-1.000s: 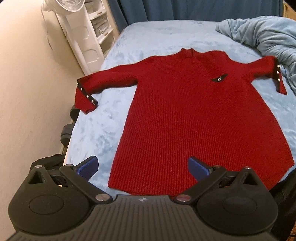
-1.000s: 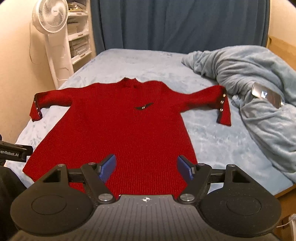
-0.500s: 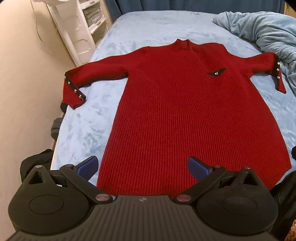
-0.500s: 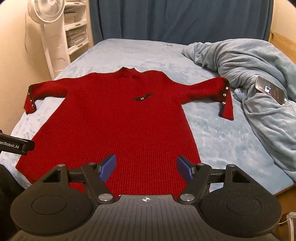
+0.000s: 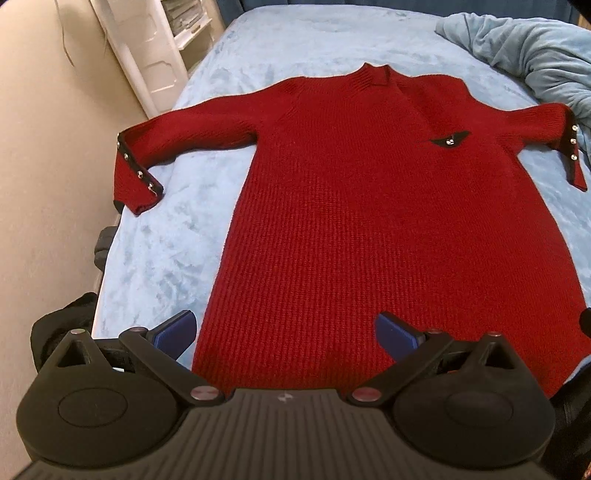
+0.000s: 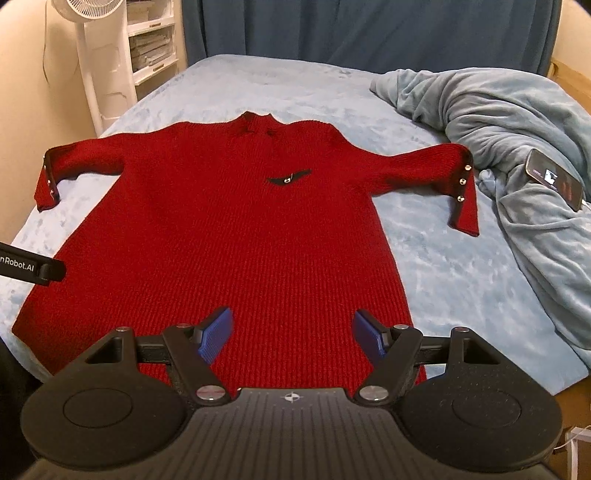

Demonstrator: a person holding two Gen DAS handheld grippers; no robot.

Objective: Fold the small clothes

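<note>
A red knitted dress (image 5: 369, 206) (image 6: 229, 229) lies flat on the bed, face up, both sleeves spread sideways, neck at the far end and hem towards me. A small black badge (image 5: 448, 140) sits on its chest. My left gripper (image 5: 286, 330) hangs open above the hem's left corner, its left fingertip over bare sheet. My right gripper (image 6: 293, 330) is open above the hem's right part, nothing between its blue pads. Part of the left gripper (image 6: 33, 267) shows at the left edge of the right wrist view.
A pale blue bed sheet (image 6: 443, 266) covers the mattress. A crumpled blue-grey blanket (image 6: 517, 122) with a phone (image 6: 554, 177) on it lies at the right. A white fan and drawer unit (image 6: 107, 66) stand at the left by the wall; dark curtains (image 6: 369, 29) behind.
Both grippers have moved forward and down towards the dress hem, so the dress looks larger and nearer in both views. The dress itself has not moved.
</note>
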